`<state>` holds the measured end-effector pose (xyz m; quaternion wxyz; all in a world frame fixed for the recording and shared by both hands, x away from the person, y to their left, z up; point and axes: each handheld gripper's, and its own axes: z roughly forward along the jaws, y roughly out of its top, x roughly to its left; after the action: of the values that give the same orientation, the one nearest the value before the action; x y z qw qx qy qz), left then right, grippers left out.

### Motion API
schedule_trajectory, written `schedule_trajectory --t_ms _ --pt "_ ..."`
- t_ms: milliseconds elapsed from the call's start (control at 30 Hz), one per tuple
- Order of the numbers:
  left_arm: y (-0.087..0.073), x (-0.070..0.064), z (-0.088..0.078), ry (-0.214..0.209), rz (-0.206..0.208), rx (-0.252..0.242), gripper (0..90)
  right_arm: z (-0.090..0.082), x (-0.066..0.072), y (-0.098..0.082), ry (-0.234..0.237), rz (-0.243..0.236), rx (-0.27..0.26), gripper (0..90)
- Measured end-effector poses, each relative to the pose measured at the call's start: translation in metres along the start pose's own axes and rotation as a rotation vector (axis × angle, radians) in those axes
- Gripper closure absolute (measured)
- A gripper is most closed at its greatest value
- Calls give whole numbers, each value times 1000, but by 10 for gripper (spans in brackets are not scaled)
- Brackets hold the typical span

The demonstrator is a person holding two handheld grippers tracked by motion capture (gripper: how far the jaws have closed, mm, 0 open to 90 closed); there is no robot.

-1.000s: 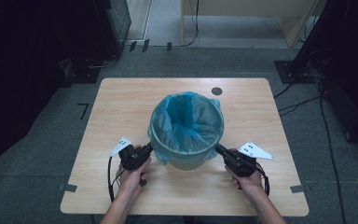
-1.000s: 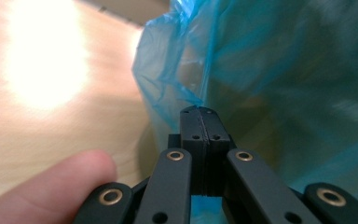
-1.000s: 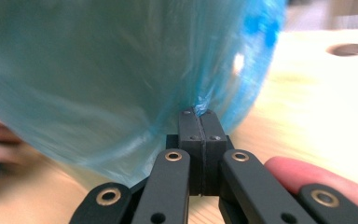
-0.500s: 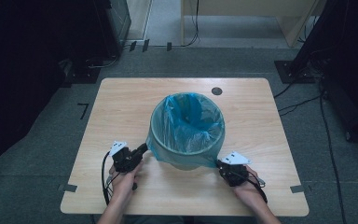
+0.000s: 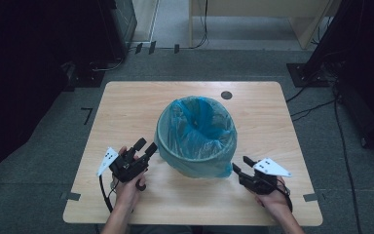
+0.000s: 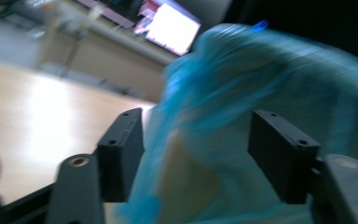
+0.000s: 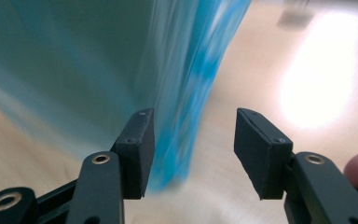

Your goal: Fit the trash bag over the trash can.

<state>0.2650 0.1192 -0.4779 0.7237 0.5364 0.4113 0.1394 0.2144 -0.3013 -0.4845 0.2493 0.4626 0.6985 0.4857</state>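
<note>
A pale green bin (image 5: 195,163) lined with a blue plastic bag (image 5: 196,127) stands at the middle of the wooden table (image 5: 126,102). The bag's edge is folded down over the rim. My left gripper (image 5: 146,145) points at the bin's left side, its tips just short of it. Its jaws have just been opening and stand open; the left gripper view (image 6: 198,140) shows the blurred bag (image 6: 261,88) beyond the gap, with no pad pressing on it. My right gripper (image 5: 241,164) sits at the bin's lower right. Its jaws too have just been opening and are open (image 7: 193,140), with the bag's hanging edge (image 7: 200,70) just ahead.
A small dark round grommet (image 5: 226,95) sits near the table's far edge. Grey tape tabs (image 5: 310,197) mark the table's front corners. Dark equipment (image 5: 39,73) stands on the floor at the left, cables (image 5: 316,102) run at the right, and a wooden cabinet (image 5: 253,14) stands beyond.
Both grippers were shut at the bag's sides by the rim. They moved down and back toward the table's front, and their jaws have opened off the bag.
</note>
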Motion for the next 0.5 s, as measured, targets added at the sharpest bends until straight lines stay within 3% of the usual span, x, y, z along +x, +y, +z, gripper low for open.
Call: schedule_trajectory --t_ms 67,133,233,300,367,433,500 --pt "2 -4 0 -49 17 -16 281 -11 -5 9 -51 25 -114 562" --pt "2 -9 2 -77 50 -7 259 -14 -8 17 -91 36 -175 622" --pt "-2 -16 9 -91 102 35 264 -8 -11 33 -153 40 -222 687" --pt "-6 -22 13 -91 147 66 295 0 -10 43 -161 40 -250 719" --pt "-8 -24 14 -92 156 70 440 12 -7 54 -174 40 -273 741" --pt "-9 -24 15 -69 157 78 637 26 -5 62 -162 41 -282 761" --pt "-10 -23 17 -41 156 103 769 39 -6 69 -146 39 -288 780"
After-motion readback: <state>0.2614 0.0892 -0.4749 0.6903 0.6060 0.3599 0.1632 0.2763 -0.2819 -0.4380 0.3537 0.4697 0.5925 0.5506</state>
